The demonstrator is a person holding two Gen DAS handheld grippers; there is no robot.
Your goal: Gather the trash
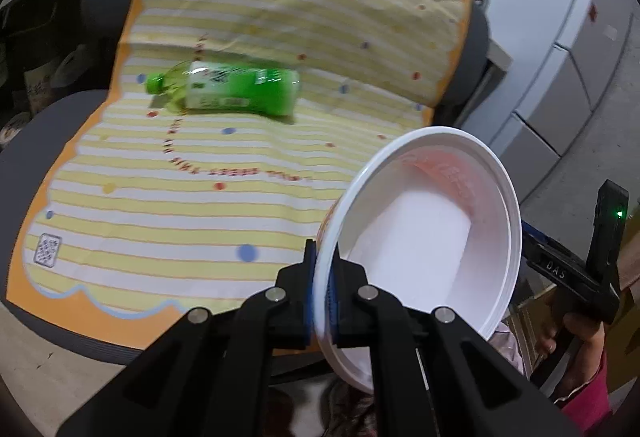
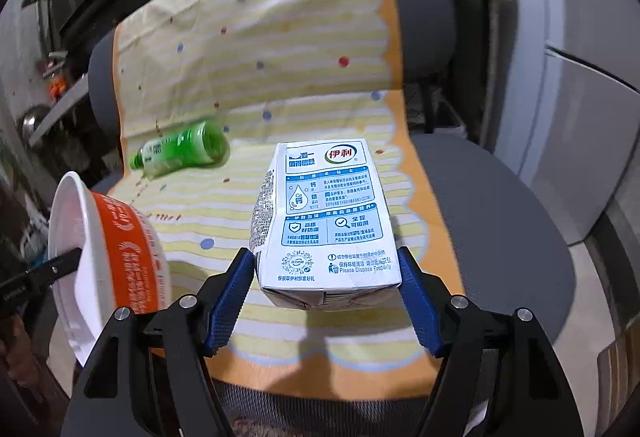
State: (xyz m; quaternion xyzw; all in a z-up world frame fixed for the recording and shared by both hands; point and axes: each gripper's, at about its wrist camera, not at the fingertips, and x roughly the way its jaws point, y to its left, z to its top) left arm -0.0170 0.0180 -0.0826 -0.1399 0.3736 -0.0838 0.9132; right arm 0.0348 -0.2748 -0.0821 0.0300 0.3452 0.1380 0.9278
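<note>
Over the cushioned office chair [image 2: 492, 205], I hold one piece of trash in each gripper while a third waits on the seat. My left gripper [image 1: 322, 301] is clamped on the rim of a white instant-noodle bowl [image 1: 424, 241], one finger inside the wall and one outside, the bowl tipped on edge with its mouth facing the camera; it looks empty, so I judge it very light, but the thin wall will flex and could slip or crack if I squeeze harder, and the rim is the only stiff place to hold. My right gripper [image 2: 326, 277] is closed on the near end of a white and blue milk carton [image 2: 326, 221], the blue pads pressing its two side faces, the carton lifted clear of the striped yellow cloth [image 2: 288, 85]. The carton is likely light and dents easily, so the firm folded edges near its base suit the grip best. The green plastic bottle [image 1: 230, 91] lies on its side on the cloth, towards the far left of the seat, well apart from both grippers. It is round and smooth, so it may roll; I judge the labelled middle the surest place to take it, across its width.
</note>
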